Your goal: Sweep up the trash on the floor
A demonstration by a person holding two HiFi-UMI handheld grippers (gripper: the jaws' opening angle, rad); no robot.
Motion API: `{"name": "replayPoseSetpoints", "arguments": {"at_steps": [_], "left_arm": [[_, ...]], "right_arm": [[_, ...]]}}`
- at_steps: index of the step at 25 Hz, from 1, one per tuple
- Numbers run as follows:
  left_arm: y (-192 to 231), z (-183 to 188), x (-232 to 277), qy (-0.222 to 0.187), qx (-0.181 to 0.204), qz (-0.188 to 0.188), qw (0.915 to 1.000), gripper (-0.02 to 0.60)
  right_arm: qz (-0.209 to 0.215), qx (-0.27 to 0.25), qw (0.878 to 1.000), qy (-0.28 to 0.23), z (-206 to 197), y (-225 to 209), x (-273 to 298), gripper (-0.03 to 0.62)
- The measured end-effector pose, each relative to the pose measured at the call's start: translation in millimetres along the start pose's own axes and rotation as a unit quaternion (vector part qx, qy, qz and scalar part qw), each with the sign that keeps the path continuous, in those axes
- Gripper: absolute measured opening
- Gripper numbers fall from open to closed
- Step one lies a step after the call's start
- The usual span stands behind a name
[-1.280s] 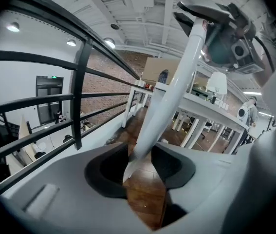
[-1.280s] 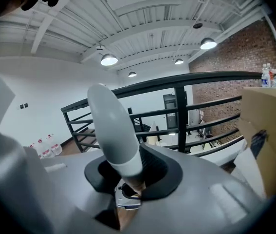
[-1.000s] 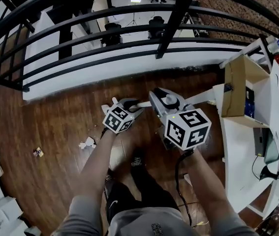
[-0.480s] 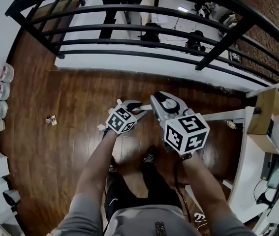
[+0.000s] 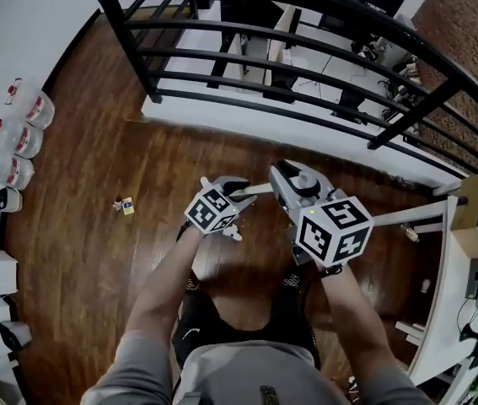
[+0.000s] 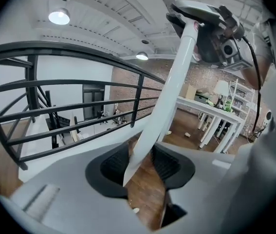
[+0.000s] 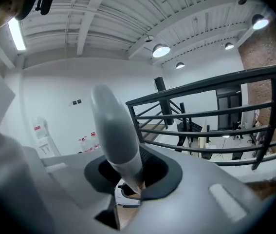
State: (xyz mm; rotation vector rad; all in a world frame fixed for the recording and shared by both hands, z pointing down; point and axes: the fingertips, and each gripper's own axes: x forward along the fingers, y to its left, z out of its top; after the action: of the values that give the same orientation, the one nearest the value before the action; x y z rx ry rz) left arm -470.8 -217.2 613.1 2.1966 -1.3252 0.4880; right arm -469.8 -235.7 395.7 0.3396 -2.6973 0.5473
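Left gripper [image 6: 140,164] fingers [image 6: 112,168] pinched white handle [image 6: 174,82], just tightened, right gripper [image 7: 130,173] fingers [image 7: 150,157] pinched grey handle [image 7: 116,130], trash scrap [image 5: 126,205] on wooden floor [image 5: 78,226]

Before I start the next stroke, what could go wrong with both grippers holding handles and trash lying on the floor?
1. The white paper scrap lies almost under the left gripper, close to the person's shoes; it could be stepped on or missed.
2. The small scrap lies far left, toward the water jugs; a wide stroke might knock them.
3. The right gripper works near the white table; its grey handle could strike it.
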Motion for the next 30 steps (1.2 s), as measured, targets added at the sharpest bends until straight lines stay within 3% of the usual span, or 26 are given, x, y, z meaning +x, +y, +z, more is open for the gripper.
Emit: {"name": "replayPoseSetpoints", "arguments": {"at_steps": [4, 9, 18, 23, 30], "left_arm": [[26.9, -37.9, -93.8, 0.008, 0.0, -0.006, 0.9999, 0.146], [57.9, -75.4, -178.4, 0.027, 0.0, 0.01, 0.9996, 0.144], [129.9, -166.5, -272.3, 0.054, -0.024, 0.064, 0.9962, 0.144], [179.8, -226.6, -319.2, 0.077, -0.023, 0.05, 0.9955, 0.143], [249.7, -289.1, -375.0, 0.104, -0.028, 0.015, 0.9941, 0.144]], "right_arm": [[-0.002, 0.003, 1.0, 0.001, -0.3, 94.7, 42.2, 0.063], [0.029, 0.005, 1.0, 0.006, -1.0, 175.3, 86.7, 0.064], [0.094, 0.021, 0.995, 0.013, -39.0, 261.3, 181.7, 0.064], [0.094, 0.049, 0.994, 0.022, -65.9, 305.1, 252.7, 0.066], [0.059, 0.094, 0.993, 0.029, -90.5, 354.5, 343.6, 0.066]]}}
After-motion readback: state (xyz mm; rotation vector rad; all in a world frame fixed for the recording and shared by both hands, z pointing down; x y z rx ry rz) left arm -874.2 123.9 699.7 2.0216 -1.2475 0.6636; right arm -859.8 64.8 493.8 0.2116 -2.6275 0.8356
